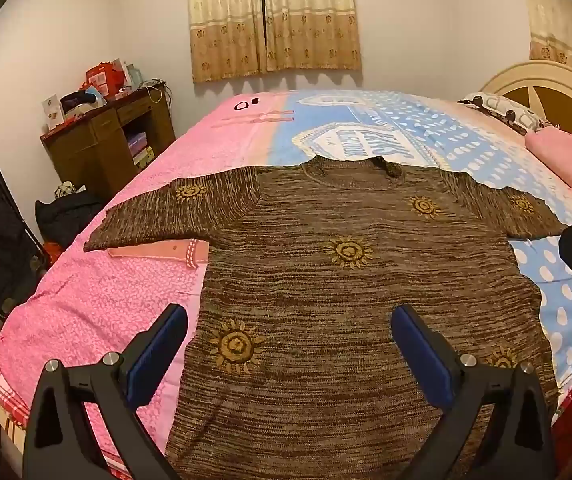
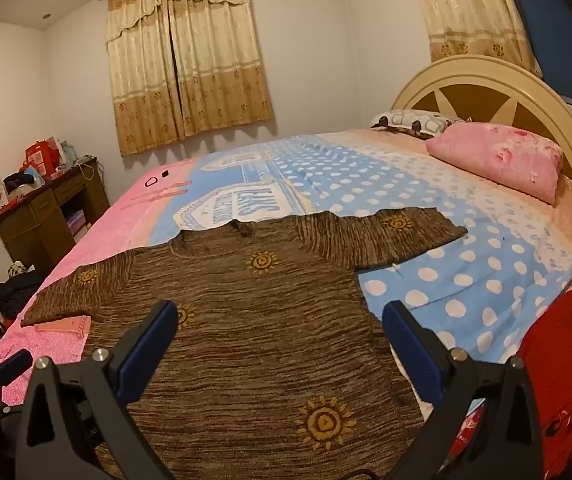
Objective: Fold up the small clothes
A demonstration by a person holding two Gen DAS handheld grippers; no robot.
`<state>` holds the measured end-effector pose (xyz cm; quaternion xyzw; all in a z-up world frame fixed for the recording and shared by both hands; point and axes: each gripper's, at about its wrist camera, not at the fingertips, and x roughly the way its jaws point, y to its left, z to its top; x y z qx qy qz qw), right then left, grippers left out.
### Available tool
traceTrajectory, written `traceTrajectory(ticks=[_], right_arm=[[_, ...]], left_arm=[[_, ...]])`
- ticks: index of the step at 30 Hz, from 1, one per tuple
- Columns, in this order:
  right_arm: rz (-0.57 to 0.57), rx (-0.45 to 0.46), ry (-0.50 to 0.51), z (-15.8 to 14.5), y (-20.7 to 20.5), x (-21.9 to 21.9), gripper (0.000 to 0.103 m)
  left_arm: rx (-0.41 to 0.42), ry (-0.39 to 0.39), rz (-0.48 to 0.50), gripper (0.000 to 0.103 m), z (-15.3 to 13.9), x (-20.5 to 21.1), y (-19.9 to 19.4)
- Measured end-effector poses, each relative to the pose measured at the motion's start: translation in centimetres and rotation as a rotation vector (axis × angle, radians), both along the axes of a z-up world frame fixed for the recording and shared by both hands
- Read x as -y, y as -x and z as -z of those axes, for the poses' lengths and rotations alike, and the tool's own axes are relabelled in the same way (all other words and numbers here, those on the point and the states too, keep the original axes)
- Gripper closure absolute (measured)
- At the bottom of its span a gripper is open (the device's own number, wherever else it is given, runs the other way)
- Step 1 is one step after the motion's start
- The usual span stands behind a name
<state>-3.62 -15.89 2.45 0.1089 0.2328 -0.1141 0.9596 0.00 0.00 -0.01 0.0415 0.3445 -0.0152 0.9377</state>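
Sweater point(image 1: 326, 280) lay spread flat on the bed point(image 1: 126, 300), front up, both sleeves out to the sides and no fold yet made. Left gripper point(image 1: 289, 328) and right gripper point(image 2: 280, 322) hovered above its hem, jaws wide apart, holding nothing; all folding remained.

- Home bedroom, I'd say: my cameras look across a large bed point(image 2: 486, 216) with an arched headboard point(image 2: 482, 80).
- Pink pillow point(image 2: 498, 160) lies at its head.
- Patterned curtains point(image 2: 190, 72) hang closed on the far wall.
- Cluttered wooden desk point(image 1: 106, 140) stands in the corner.
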Motion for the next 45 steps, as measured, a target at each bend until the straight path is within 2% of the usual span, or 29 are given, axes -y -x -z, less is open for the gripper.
traceTrajectory(ticks=[30, 39, 45], right_arm=[[-0.003, -0.022, -0.022, 0.5, -0.3, 0.3, 0.000], [0.003, -0.044, -0.041, 1.5, -0.9, 0.7, 0.000], [0.006, -0.076, -0.062, 2.6, -1.8, 1.4, 0.000]], left_arm=[[-0.003, -0.001, 0.000, 0.001, 0.8, 0.0, 0.1], [-0.063, -0.022, 0.001, 0.001, 2.1, 0.4, -1.4], [-0.096, -0.003, 0.046, 0.001, 3.2, 1.1, -2.3]])
